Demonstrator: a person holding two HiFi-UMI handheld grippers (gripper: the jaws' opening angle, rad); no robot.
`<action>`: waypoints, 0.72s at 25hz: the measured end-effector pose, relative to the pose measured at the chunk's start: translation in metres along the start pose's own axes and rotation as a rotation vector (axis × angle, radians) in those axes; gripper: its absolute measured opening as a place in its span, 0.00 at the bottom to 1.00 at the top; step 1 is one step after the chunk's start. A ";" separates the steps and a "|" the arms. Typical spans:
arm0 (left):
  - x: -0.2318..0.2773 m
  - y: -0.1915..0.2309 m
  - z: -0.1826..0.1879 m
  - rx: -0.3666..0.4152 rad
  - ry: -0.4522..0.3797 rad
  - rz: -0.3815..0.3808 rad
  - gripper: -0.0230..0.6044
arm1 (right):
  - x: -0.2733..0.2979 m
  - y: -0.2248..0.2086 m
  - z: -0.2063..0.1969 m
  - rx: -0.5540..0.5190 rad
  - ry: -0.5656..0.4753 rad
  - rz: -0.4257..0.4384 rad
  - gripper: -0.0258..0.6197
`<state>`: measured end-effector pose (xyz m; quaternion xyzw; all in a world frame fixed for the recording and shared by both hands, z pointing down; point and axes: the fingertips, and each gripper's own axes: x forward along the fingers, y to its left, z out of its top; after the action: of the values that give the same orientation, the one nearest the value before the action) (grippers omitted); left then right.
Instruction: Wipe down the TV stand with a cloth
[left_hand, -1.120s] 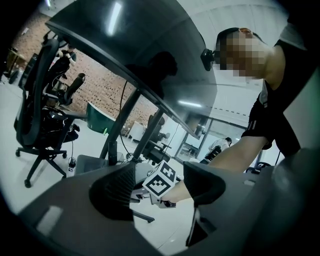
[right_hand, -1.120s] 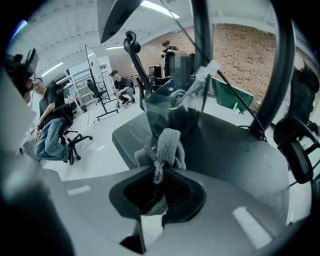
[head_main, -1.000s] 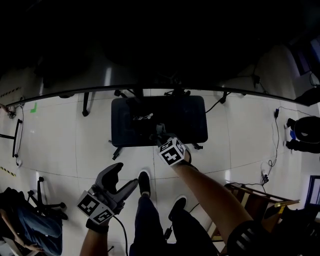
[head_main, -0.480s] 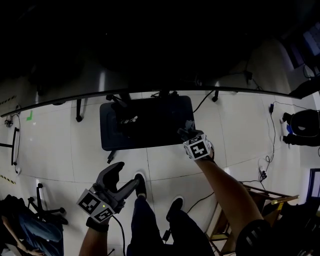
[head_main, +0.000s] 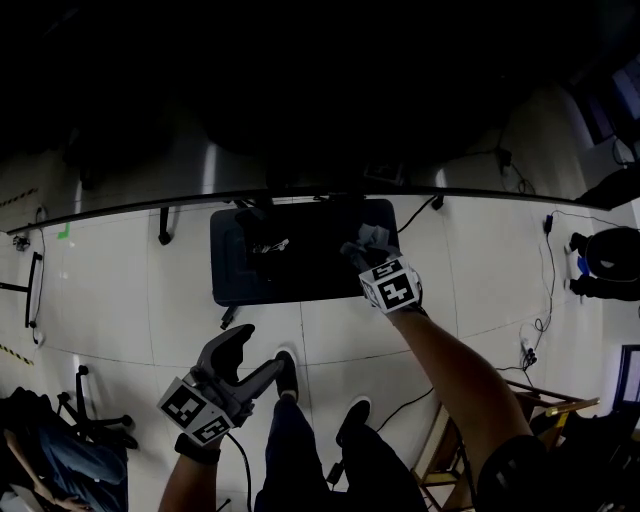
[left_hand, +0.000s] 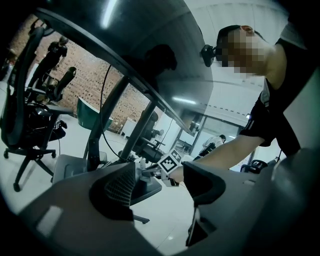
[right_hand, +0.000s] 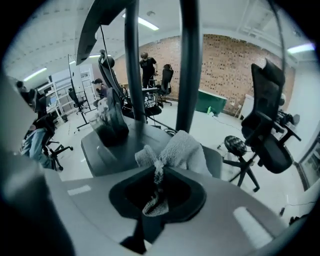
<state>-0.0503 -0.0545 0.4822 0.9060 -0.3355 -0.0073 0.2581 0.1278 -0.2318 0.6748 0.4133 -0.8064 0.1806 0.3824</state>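
Observation:
The TV stand's dark base plate (head_main: 290, 255) lies on the white floor under the big dark screen (head_main: 300, 100). My right gripper (head_main: 364, 250) is over the plate's right part, shut on a grey cloth (head_main: 368, 238). In the right gripper view the cloth (right_hand: 182, 150) bunches out of the shut jaws just above the grey plate (right_hand: 107, 150), with the stand's two poles (right_hand: 188, 65) behind it. My left gripper (head_main: 248, 358) hangs open and holds nothing, low at the left near the person's shoes. In the left gripper view its fingers (left_hand: 117, 190) frame the right gripper's marker cube (left_hand: 170, 162).
Cables (head_main: 545, 290) trail over the floor at the right. A wooden chair (head_main: 495, 395) stands at the lower right, an office chair (head_main: 85, 410) at the lower left. Another office chair (right_hand: 267, 130) and people (right_hand: 146, 67) are beyond the stand. The person's shoes (head_main: 288, 372) are just before the plate.
My right gripper slid with the cloth from the plate's front middle to its right front corner, then back onto the plate's right part. The left gripper has stayed open and low.

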 end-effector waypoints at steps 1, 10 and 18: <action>-0.001 0.003 0.003 0.003 -0.005 0.000 0.56 | 0.008 0.010 0.017 -0.004 -0.017 0.025 0.10; -0.015 0.036 0.015 0.009 -0.021 0.028 0.56 | 0.096 0.087 0.104 -0.076 0.010 0.223 0.10; -0.020 0.045 0.007 -0.005 -0.002 0.033 0.56 | 0.135 0.094 0.108 -0.081 0.074 0.216 0.10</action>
<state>-0.0939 -0.0746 0.4941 0.8997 -0.3506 -0.0045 0.2600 -0.0475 -0.3134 0.7115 0.3014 -0.8383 0.2028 0.4066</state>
